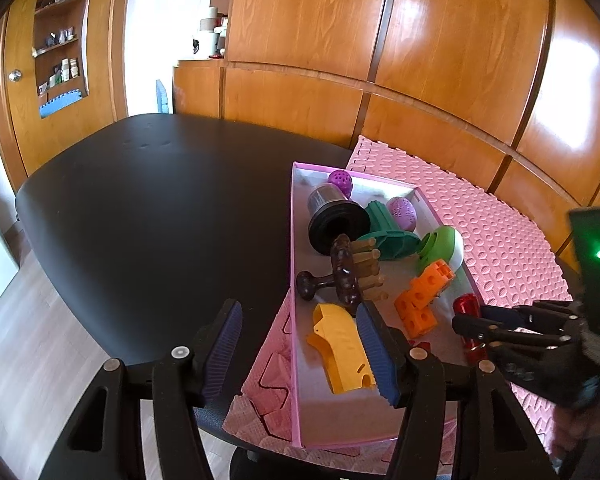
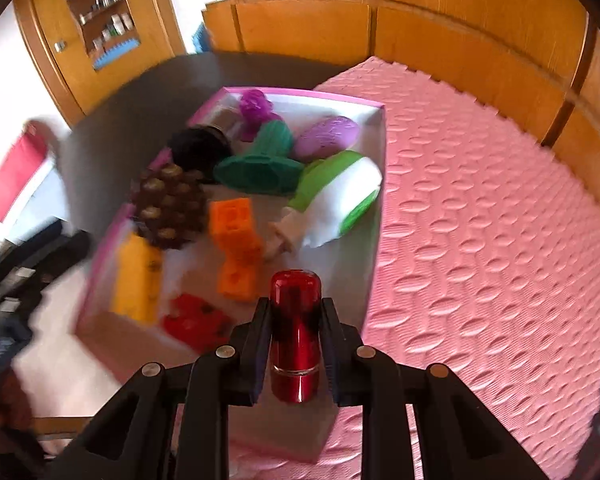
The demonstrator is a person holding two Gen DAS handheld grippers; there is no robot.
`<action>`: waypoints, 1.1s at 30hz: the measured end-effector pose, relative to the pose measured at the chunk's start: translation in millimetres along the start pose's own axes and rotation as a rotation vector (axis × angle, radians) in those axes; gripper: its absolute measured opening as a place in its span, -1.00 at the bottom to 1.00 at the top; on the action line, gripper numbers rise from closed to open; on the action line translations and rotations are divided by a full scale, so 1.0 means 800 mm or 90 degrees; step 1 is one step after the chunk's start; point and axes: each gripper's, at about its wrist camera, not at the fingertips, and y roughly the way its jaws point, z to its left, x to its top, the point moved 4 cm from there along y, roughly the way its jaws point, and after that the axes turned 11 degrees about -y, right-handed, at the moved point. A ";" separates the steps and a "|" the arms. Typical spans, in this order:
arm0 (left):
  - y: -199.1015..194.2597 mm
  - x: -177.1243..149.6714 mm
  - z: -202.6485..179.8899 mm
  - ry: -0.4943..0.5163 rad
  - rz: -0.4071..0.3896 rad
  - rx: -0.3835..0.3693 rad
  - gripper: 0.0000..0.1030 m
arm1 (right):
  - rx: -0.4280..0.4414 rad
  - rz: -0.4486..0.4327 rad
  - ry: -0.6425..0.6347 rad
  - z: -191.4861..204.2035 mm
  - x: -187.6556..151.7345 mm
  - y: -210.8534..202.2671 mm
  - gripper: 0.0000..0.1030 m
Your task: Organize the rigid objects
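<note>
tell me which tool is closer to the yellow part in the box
Left. The left tool hangs open at the box's near-left wall, one finger just beside the yellow part. The right tool, clamping the red cylinder, sits further toward the box's right side.

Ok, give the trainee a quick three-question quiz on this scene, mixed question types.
1. True or false: the left gripper is shut on the yellow part.
2. Which gripper holds the red cylinder? A) left B) right C) neither
3. Fill in: the pink-rimmed box rests partly on the pink foam ____.

Key:
1. False; it is open and empty.
2. B; the right gripper clamps it.
3. mat.
</note>
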 end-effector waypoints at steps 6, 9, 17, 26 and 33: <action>0.000 0.002 0.001 0.002 -0.005 0.007 0.21 | -0.052 -0.005 -0.040 0.013 -0.002 0.019 -0.55; 0.000 0.003 0.002 0.001 -0.008 0.015 0.26 | -0.044 -0.019 -0.025 0.014 -0.005 0.019 -0.54; -0.005 0.001 -0.001 0.008 -0.018 0.024 0.46 | -0.028 -0.063 0.007 0.010 -0.004 0.005 -0.39; -0.017 0.000 -0.011 0.018 -0.033 0.029 0.79 | -0.058 -0.148 0.063 -0.001 -0.005 -0.045 -0.23; -0.035 0.000 -0.015 0.015 -0.057 0.036 0.99 | -0.088 -0.182 0.097 0.001 -0.007 -0.065 -0.23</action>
